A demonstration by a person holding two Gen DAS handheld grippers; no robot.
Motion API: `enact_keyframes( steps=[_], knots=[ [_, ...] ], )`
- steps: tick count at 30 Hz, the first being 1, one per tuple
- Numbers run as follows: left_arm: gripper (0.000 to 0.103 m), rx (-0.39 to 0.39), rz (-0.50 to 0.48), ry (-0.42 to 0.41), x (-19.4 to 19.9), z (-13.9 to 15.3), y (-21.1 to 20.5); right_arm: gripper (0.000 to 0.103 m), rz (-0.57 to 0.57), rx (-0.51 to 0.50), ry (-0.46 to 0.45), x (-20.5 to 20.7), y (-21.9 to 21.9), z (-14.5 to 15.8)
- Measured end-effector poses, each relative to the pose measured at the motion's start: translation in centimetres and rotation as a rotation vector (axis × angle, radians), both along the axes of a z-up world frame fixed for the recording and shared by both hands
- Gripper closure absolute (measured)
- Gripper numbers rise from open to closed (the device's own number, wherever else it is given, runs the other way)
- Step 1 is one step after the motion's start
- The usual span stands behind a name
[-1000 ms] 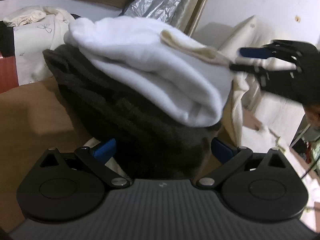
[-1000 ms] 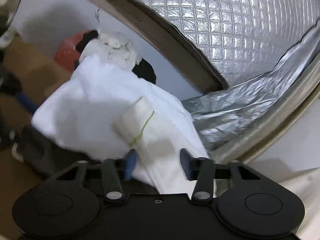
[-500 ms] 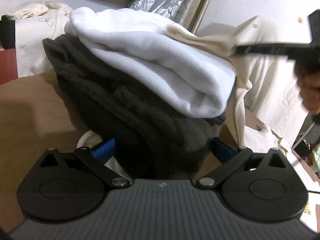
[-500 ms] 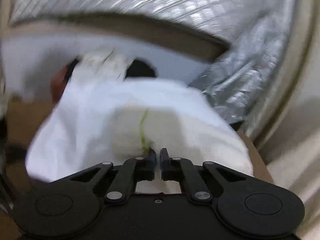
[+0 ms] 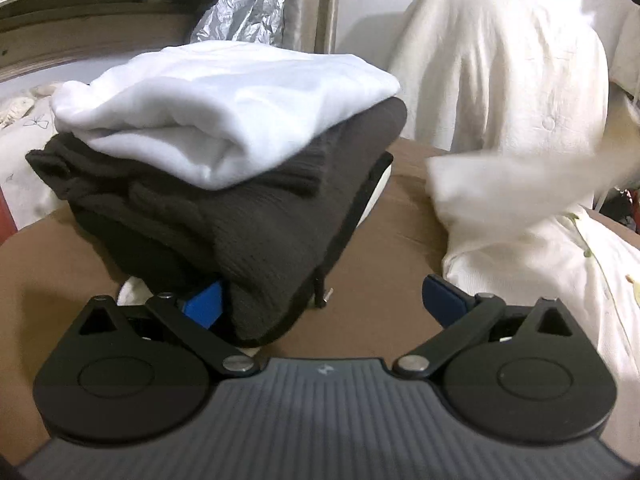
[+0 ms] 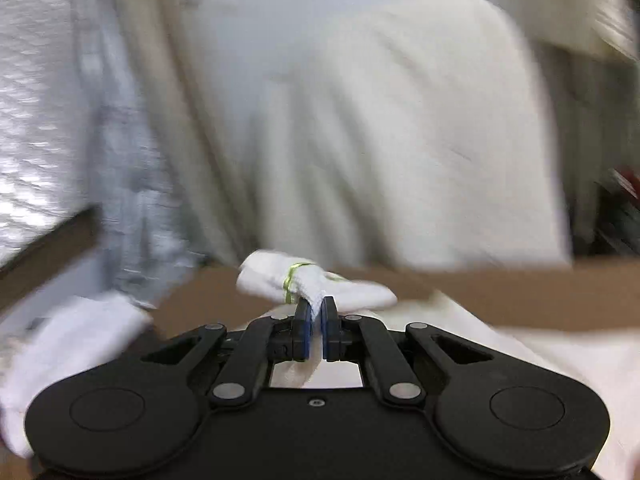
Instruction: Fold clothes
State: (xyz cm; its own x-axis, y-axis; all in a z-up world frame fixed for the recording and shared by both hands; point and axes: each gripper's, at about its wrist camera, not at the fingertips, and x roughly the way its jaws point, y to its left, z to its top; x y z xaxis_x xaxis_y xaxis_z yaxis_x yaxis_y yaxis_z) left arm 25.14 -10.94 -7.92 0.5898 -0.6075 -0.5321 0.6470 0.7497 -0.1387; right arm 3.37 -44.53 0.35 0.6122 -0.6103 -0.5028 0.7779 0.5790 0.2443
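A brown worktop (image 5: 384, 240) carries the pile of folded clothes. Behind it a large cream sheet (image 5: 500, 72) drapes over something tall, and silver quilted foil (image 5: 248, 4) hangs at the back.

The dark grey knitted garment (image 5: 224, 216) lies folded at the bottom of the pile, its near corner reaching between the fingers of the left hand-held gripper (image 5: 320, 304). This gripper stands wide, its left blue pad (image 5: 202, 304) touching the knit and its right pad well apart from it, over bare worktop.

The folded white garment (image 5: 224, 120) rests on top of the grey one, farther from the left hand-held gripper.

To the right of the pile a blurred cream cloth (image 5: 512, 188) sweeps above the worktop.

The right hand-held gripper (image 6: 315, 324) is pinched narrow on a small white cloth with a yellow-green stripe (image 6: 308, 286), which sticks out just ahead of its fingertips above the worktop (image 6: 520, 296). This view is blurred.
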Motion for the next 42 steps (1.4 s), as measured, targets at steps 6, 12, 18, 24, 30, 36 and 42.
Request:
enact_keyframes(
  steps=[6,12,18,24,30,36,42],
  knots=[
    [0.000,-0.034,0.028,0.061,0.5,0.7,0.3,0.096,-0.026,0.220,0.224,-5.7,-2.5,-11.7],
    [0.000,0.053,0.016,-0.029,-1.8,0.6,-1.4,0.062,0.061,0.203,0.310,-5.4,-4.9,-11.6],
    [0.000,0.088,0.051,-0.092,-3.4,0.4,-2.5,0.048,0.000,0.200,0.384,-6.6,-6.8,-11.1],
    [0.000,0.031,0.087,-0.148,-3.6,0.7,-2.2,0.044,-0.018,0.425,0.374,-10.3,-7.6,-13.1],
    [0.000,-0.092,0.120,-0.123,-3.8,1.7,-0.6,0.042,0.087,0.448,0.108,-12.5,-7.9,-11.9],
    [0.000,-0.108,0.142,-0.180,-5.9,3.2,-0.7,0.041,0.137,0.405,0.071,-10.5,-10.3,-11.1],
    [0.000,-0.001,0.061,-0.270,-8.8,2.2,-4.1,0.084,0.249,0.417,0.282,-6.2,-11.4,-14.3]
  ],
)
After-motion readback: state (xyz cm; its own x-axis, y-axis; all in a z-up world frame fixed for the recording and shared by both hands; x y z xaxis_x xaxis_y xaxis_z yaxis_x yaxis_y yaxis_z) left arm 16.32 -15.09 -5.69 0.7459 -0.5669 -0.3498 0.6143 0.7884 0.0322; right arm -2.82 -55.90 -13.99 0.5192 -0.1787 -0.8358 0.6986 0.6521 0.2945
